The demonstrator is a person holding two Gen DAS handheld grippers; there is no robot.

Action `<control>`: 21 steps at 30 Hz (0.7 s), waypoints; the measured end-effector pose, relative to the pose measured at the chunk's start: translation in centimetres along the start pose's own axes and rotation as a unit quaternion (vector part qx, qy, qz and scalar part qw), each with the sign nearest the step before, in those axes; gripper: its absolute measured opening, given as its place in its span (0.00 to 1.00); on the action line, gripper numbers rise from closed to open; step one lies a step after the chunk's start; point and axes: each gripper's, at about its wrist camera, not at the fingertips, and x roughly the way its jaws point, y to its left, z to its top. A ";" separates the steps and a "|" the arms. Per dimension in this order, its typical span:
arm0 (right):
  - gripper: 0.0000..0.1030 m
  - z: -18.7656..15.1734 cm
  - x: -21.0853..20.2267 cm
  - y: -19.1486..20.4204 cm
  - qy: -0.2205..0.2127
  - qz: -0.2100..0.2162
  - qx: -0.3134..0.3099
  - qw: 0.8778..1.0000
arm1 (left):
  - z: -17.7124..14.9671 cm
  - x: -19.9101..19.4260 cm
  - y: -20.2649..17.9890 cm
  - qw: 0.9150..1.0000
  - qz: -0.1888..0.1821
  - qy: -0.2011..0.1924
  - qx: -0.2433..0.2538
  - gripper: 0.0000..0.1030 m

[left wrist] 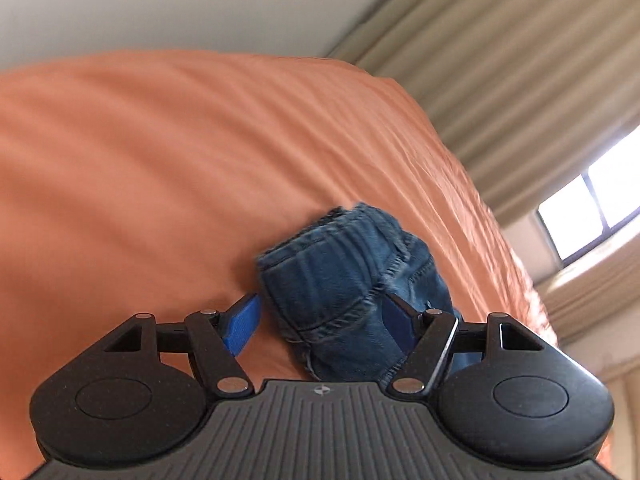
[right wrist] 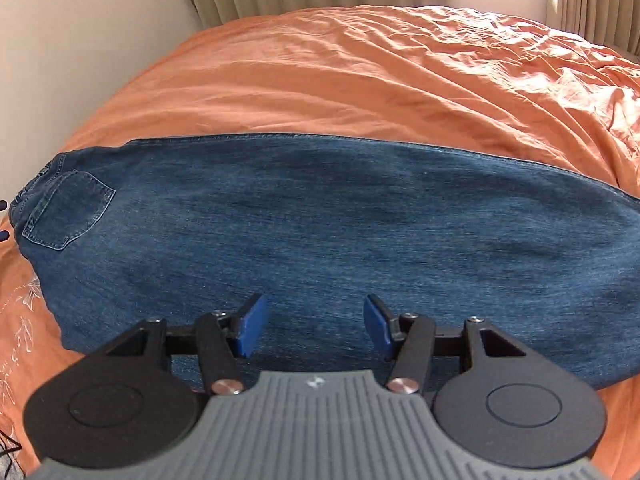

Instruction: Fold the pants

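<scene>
Left black two-finger gripper with blue pads (left wrist: pixel 320 326): one, jaws spread wide, nothing pinched. Its left pad (left wrist: pixel 240 330) hangs over bare sheet; its right pad (left wrist: pixel 396 328) sits against the bunched waistband end of the pants, though whether it actually touches the cloth cannot be told.

Right black two-finger gripper with blue pads (right wrist: pixel 314 328): one, jaws likewise spread, both pads poised just above the denim with only flat fabric between them.

Blue denim pants (right wrist: pixel 320 232): one pair, lying flat and lengthwise on the bed, legs laid together; waistband to the left in the right wrist view, one back patch pocket (right wrist: pixel 66 210) facing up. In the left wrist view the same pants (left wrist: pixel 352 280) appear end-on, elastic waist gathered, directly ahead of that gripper.

Orange wrinkled bed sheet (right wrist: pixel 360 72): one, carrying the pants.

Beige pleated curtains (left wrist: pixel 500 48): beyond the bed, beside one bright window (left wrist: pixel 592 208).
</scene>
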 end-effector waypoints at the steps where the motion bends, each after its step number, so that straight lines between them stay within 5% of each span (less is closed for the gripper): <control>1: 0.49 0.1 0.1 0.4 0.000 -0.004 -0.005 1.000 | -0.1 0.9 0.8 1.000 -0.011 0.000 -0.019 0.80; 5: 0.50 0.3 0.0 1.3 0.002 -0.018 -0.013 1.000 | -0.1 4.6 2.0 0.997 -0.044 0.005 -0.070 0.80; 11: 0.50 0.1 -0.1 0.7 0.000 -0.036 0.003 0.999 | 0.4 7.6 0.6 0.999 -0.007 0.000 -0.044 0.53; 14: 0.49 -0.4 -0.1 0.7 -0.001 -0.043 0.004 0.999 | 0.1 6.9 -1.8 0.999 0.033 -0.019 0.004 0.35; 21: 0.49 -0.6 -0.2 0.1 0.001 -0.072 -0.003 0.997 | 0.9 0.6 -9.5 0.988 0.040 -0.079 0.124 0.26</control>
